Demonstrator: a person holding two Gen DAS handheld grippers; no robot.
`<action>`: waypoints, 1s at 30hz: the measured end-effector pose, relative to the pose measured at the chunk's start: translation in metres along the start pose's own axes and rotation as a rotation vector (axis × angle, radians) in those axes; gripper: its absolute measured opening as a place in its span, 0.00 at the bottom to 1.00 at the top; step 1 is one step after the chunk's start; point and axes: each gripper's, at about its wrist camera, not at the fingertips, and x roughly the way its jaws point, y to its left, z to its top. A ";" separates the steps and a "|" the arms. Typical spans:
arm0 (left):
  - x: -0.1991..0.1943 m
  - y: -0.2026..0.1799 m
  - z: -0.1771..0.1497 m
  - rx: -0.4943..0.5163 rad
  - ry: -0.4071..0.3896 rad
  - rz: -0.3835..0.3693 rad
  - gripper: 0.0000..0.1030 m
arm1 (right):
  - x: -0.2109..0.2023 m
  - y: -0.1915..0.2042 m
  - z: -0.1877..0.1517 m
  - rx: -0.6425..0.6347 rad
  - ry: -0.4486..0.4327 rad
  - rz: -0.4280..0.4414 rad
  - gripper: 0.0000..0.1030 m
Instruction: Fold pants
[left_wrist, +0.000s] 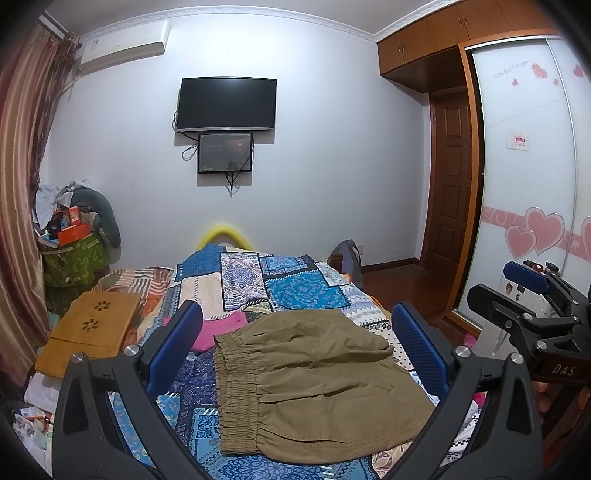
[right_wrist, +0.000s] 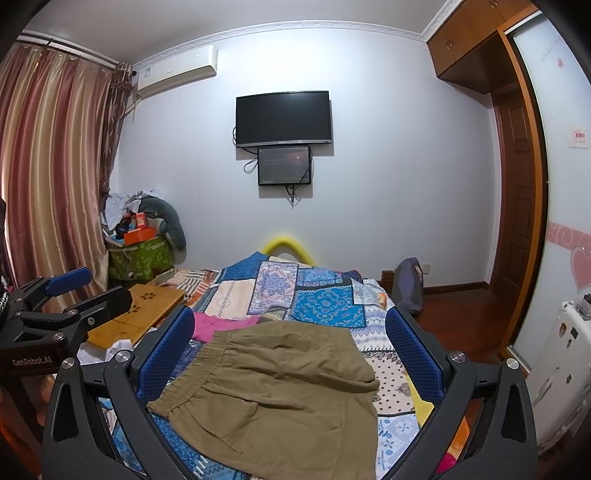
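Lying flat on the patchwork bedspread (left_wrist: 295, 288), the olive-khaki pants (left_wrist: 314, 376) are folded into a short, wide bundle, the gathered elastic waistband (left_wrist: 236, 391) toward the left and soft creases running across the cloth. They sit near the bed's near end, just beside a pink garment (left_wrist: 221, 328). The left claw (left_wrist: 295, 354) is spread wide above them, gripping nothing; the right claw (right_wrist: 291, 358) is likewise spread and empty, and each shows at the edge of the other's view.

A bamboo lap table (left_wrist: 92, 325) rests on the bed's left side. On the pale wall hang a dark television (left_wrist: 226, 104), a smaller screen (left_wrist: 225, 153) under it and an air conditioner (left_wrist: 123, 46). Striped curtains (right_wrist: 51, 162) stand left; a wardrobe door with pink hearts (left_wrist: 532, 229) stands right.

The claw bodies read "DAS" (left_wrist: 563, 370) and "GenRobot.AI" (right_wrist: 31, 361).
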 end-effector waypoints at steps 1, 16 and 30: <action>0.000 0.001 0.000 0.000 0.000 0.002 1.00 | -0.001 0.002 -0.001 0.000 -0.002 0.000 1.00; 0.009 0.004 0.000 -0.002 0.015 0.016 1.00 | 0.008 0.002 -0.007 0.007 0.014 0.001 1.00; 0.113 0.037 -0.019 0.009 0.210 0.103 1.00 | 0.092 -0.062 -0.052 -0.004 0.223 -0.123 1.00</action>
